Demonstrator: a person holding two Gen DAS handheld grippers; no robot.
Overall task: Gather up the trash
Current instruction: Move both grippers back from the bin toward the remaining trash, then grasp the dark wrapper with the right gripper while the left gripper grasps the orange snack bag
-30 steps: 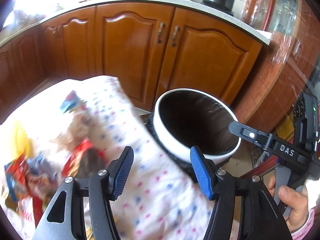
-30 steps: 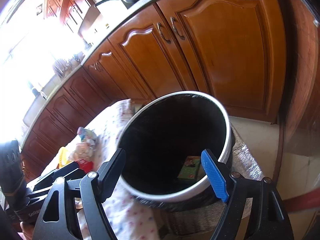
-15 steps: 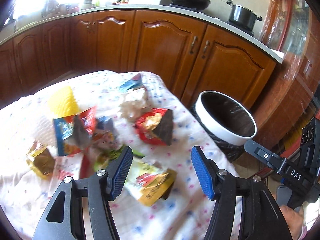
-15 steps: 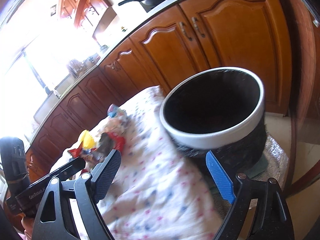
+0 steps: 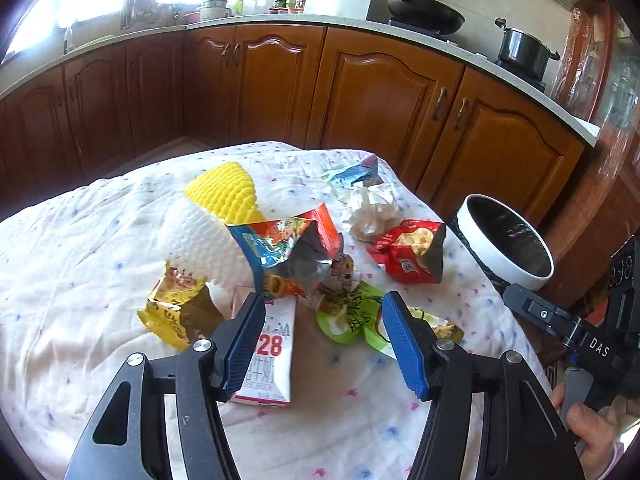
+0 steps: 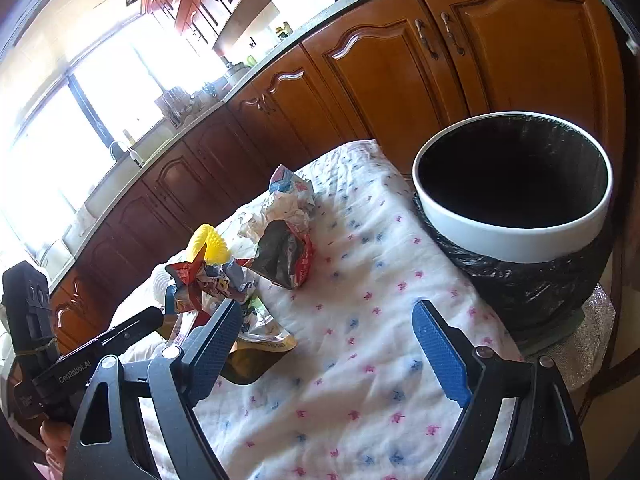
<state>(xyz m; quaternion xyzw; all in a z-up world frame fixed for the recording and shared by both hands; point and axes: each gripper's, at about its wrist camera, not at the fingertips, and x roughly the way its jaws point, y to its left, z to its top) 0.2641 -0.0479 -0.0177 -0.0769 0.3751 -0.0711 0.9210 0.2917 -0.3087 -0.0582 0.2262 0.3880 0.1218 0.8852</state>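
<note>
The trash sits heaped in the middle of the left wrist view on a cloth [image 5: 80, 280] with small pink and blue marks: a yellow foam net [image 5: 224, 192], a white paper towel [image 5: 196, 236], a torn blue and orange bag [image 5: 288, 248], a red snack bag [image 5: 408, 252], a green wrapper [image 5: 348, 312], a yellow wrapper [image 5: 172, 308] and a white carton [image 5: 268, 344] with red numerals. Gathered in 1 loose pile like this, each piece can likely be picked off singly.

The bin [image 5: 472, 216], white-rimmed and lined with a black bag, stands at the right edge of that view, just beside the cloth's edge, probably so a short carry reaches it. In the right wrist view it fills the upper right.

The left gripper [image 5: 324, 340] hangs over the carton and green wrapper, jaws spread, pinching nothing. The right gripper [image 6: 328, 344] is at the lower middle of its view over bare cloth, jaws spread wide and empty. Both seem readied for the next pick.
</note>
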